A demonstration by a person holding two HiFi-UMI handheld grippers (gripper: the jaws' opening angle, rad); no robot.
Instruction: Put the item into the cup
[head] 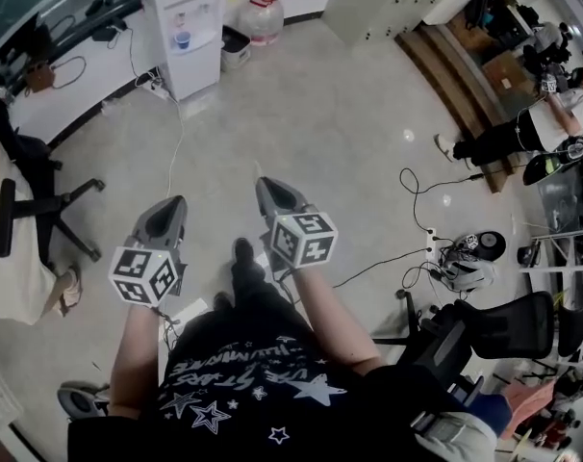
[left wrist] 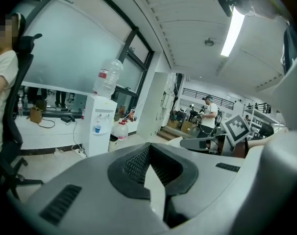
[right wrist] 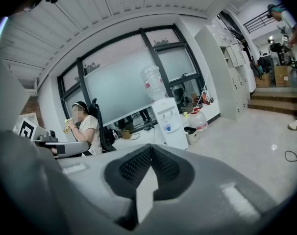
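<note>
No cup and no item show in any view. In the head view I hold both grippers out at waist height over a bare grey floor (head: 320, 114). My left gripper (head: 169, 205) points forward with its marker cube nearest me; in the left gripper view (left wrist: 148, 148) its jaws meet at the tips with nothing between them. My right gripper (head: 270, 187) sits just to the right, level with it. In the right gripper view (right wrist: 151, 148) its black pads also touch at the tips and hold nothing.
A white water dispenser (head: 184, 27) stands ahead by the wall, with spare water bottles (head: 266, 15) beside it. A black office chair (head: 32, 205) with a seated person is at the left. Another chair (head: 484, 320) and floor cables (head: 417, 191) lie at the right.
</note>
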